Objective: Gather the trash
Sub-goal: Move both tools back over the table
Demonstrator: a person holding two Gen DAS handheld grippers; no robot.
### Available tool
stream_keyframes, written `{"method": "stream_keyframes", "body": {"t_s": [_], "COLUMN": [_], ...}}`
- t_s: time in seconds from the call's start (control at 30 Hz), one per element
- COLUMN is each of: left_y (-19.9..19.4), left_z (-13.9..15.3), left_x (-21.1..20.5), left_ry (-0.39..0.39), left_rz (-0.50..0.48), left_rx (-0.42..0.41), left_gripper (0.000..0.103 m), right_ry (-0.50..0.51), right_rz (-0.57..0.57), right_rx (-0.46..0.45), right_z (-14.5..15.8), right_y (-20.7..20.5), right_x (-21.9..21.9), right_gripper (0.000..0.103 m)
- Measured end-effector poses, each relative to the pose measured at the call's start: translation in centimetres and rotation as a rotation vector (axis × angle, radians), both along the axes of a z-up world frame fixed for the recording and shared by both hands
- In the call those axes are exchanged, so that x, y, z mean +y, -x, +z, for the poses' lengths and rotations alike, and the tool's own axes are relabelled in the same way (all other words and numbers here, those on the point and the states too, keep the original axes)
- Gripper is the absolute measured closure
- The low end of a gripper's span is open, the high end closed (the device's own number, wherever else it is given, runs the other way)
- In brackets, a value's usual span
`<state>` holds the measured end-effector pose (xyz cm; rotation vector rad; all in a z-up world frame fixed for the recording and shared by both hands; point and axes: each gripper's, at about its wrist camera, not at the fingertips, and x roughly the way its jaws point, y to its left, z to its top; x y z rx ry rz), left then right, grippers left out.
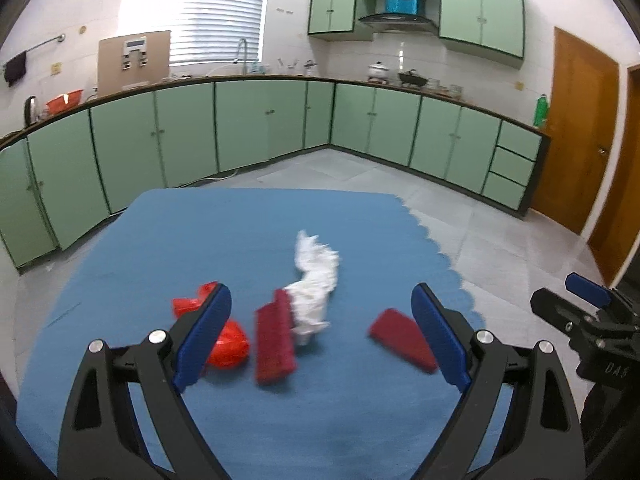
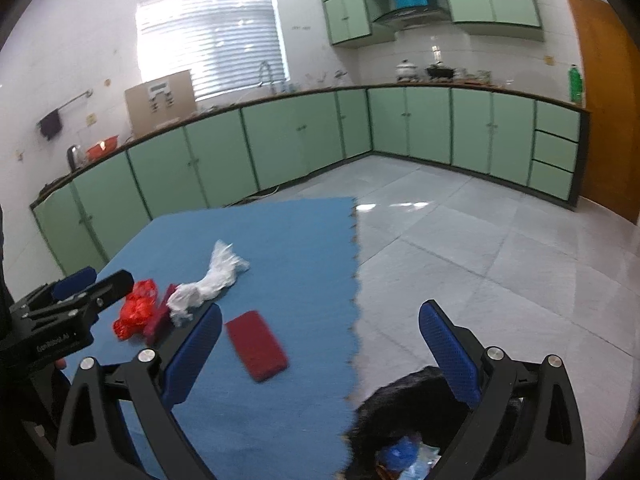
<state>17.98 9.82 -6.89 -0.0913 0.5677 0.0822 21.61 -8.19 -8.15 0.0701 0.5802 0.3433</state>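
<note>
I hold my left tool point(image 1: 322, 334) open and empty above the blue foam mat point(image 1: 240, 232); the right tool point(image 2: 320, 354) gapes too. The crumpled white plastic bag point(image 1: 316, 280) overlaps a dark red flat packet point(image 1: 274, 340) mid-mat, so my pinch may snag both

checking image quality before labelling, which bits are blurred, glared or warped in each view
Left wrist view: the red packets and white bag are motion-smeared, the window is blown out, and the cabinets bow from fisheye. Right wrist view: the red packet is softly blurred, and glare sits on the floor tiles.
</note>
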Motion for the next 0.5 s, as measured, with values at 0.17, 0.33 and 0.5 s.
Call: {"method": "stream_keyframes", "body": {"t_s": [0.17,0.33,0.5], "left_y": [-0.3,-0.8,-0.9], "left_z": [-1.2,-2.2,-2.9], "left_x": [1.9,3.3,3.8], "left_ry": [-0.014,-0.009,-0.004], "left_rz": [0.023,0.04,0.046], "left_rx": [0.025,0.054,0.076], "left_gripper": [0.014,0.014,0.014], "right_ry": [0.047,0.08,0.099], "right_rz": [0.049,0.081,0.103], "right_rx": [0.027,0.067,0.103], "right_z": [-2.0,-3.6,-4.8], "right_y": [-1.1,-2.1,-2.6], "right_x": [2.8,4.4,5.2], "right_gripper": [0.006,0.007,0.008]}}
